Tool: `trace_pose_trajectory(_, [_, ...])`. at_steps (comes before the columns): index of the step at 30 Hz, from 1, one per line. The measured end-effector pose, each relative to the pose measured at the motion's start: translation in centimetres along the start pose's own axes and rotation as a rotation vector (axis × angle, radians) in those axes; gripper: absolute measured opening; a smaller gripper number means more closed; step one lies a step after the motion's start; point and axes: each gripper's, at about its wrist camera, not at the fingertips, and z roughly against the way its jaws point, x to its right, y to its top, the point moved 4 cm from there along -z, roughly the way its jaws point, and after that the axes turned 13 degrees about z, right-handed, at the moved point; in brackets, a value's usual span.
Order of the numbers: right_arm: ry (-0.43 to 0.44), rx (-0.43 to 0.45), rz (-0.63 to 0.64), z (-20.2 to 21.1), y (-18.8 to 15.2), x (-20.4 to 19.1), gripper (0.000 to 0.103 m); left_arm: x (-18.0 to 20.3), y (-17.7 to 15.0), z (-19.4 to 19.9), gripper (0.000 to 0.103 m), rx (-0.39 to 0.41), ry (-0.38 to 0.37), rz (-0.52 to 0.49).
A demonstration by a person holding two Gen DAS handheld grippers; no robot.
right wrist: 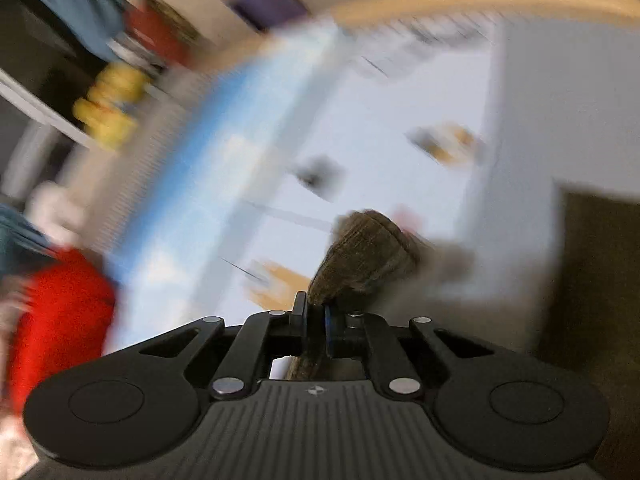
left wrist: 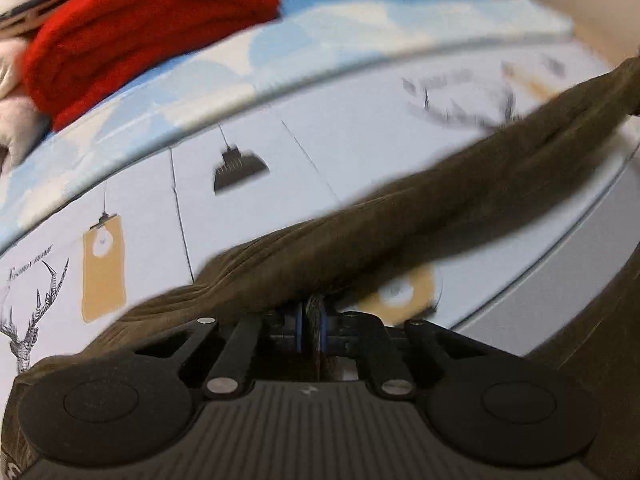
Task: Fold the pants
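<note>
I hold the brown pants [left wrist: 420, 216] in the air over the sheet [left wrist: 352, 140]. My left claw [left wrist: 310, 320] is pinched tight on one bit of cloth. My right claw [right wrist: 316, 320] is pinched tight on another bunched bit. The cloth is stretched between them. I think I am carrying one end over to make a fold. Next I should lay it down flat, with edges lined up. The red blanket [left wrist: 140, 28] is well away.
</note>
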Motion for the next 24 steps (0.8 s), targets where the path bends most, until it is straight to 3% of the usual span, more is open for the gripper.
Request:
trace_pose_trajectory(1, [0.083,0.079,0.044,0.8,1.3,-1.5,0.007,-0.2,0.4,1.0,0.007,0.003,-0.066,0.007])
trace_pose_trajectory(3, [0.185,0.204,0.202,1.3,3.0,-4.1,0.008,0.3,0.0,2.6,0.008,-0.037,-0.218,-0.071])
trace_pose_trajectory(5, [0.125,0.166,0.260,-0.2,2.9,-3.9,0.015,0.9,-1.6,3.1,0.008,-0.108,-0.310,-0.158])
trace_pose_trajectory(8, [-0.040,0.042,0.208,-3.0,0.5,-0.2,0.021,1.1,-3.6,2.5,0.008,-0.155,-0.310,-0.238])
trace_pose_trajectory(11, [-0.101,-0.105,0.120,-5.8,-2.0,3.3,0.021,0.7,-3.5,2.2,0.008,-0.159,-0.309,-0.200])
trace_pose_trajectory(15, [-0.043,-0.213,0.074,-8.1,-4.9,5.1,0.027,1.5,-3.9,3.3,0.008,-0.170,-0.342,-0.243])
trace_pose_trajectory(20, [0.062,-0.351,0.092,-10.4,-8.3,3.8,0.041,1.1,-5.6,4.2,0.000,-0.243,-0.368,-0.324])
trace_pose_trajectory(22, [0.083,-0.361,0.149,-10.7,-9.2,2.8,0.041,0.4,-5.9,4.4,0.000,-0.230,-0.343,-0.320])
trace_pose_trajectory(24, [0.076,-0.340,0.203,-11.0,-9.2,1.8,0.042,-0.3,-5.5,5.1,0.001,-0.200,-0.372,-0.273])
